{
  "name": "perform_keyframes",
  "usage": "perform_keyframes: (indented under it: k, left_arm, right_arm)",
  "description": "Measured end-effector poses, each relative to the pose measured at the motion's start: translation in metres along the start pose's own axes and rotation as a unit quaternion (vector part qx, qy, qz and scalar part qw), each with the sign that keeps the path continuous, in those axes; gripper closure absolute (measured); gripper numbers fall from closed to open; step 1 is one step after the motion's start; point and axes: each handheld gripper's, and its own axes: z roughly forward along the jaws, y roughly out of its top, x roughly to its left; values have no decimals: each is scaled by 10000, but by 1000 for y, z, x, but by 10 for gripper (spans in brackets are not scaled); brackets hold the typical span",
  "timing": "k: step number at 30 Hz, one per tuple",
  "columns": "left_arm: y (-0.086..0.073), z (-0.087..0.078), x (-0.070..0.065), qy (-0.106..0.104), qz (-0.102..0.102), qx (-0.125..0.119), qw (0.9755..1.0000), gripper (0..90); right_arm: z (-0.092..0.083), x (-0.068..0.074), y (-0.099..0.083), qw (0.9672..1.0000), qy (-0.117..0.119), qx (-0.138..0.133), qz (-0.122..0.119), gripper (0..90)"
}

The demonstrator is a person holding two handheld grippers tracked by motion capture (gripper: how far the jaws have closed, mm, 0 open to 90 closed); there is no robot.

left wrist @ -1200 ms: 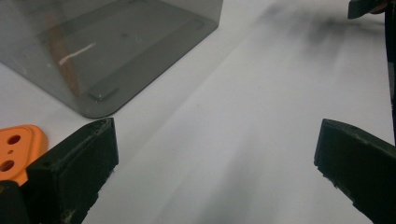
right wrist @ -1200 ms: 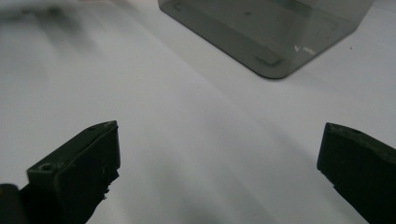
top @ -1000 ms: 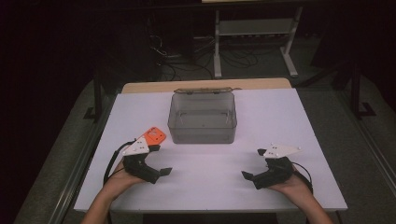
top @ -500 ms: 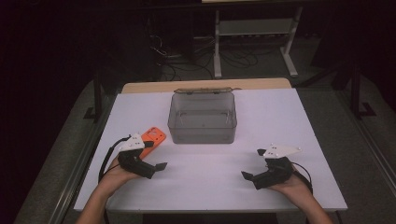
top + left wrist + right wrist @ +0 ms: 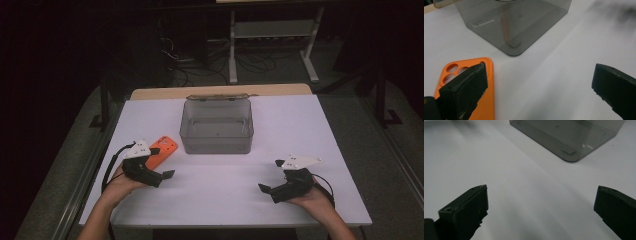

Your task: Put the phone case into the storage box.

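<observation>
- The left tongs (image 5: 159,176), wide open, have slid closer to the orange phone case (image 5: 161,151) beside the clear box (image 5: 216,125).
- The right tongs (image 5: 272,190) wait, open too.

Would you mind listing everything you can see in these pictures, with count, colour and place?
phone case: one, orange, flat on the table's left side, left of the box and apart from it
box: one, clear smoky grey, open-topped, centre of the table toward the far edge
table: one, white top with a wooden strip along the far edge
shelf frame: one, white, on the floor beyond the table, cables beside it
left tool: one, black with a grey plate, jaws open, just in front of the phone case
right tool: one, black with a grey plate, jaws open, over bare table at the near right
</observation>
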Motion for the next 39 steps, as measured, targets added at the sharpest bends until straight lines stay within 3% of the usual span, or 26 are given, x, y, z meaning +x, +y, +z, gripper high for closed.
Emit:
perform_keyframes:
  k: [18, 22, 39]
  left_arm:
    - [0, -13, 21, 262, -38, 113, 9996, 0]
    - [2, -15, 29, 252, -107, 65, 9996, 0]
    - [22, -13, 48, 357, 36, 183, 9992, 0]
  right_arm:
    - [0, 0, 0, 10000, -5, 10, 14, 0]
    - [1, -1, 0, 10000, -15, -4, 16, 0]
    - [0, -1, 0, 10000, -21, -4, 24, 0]
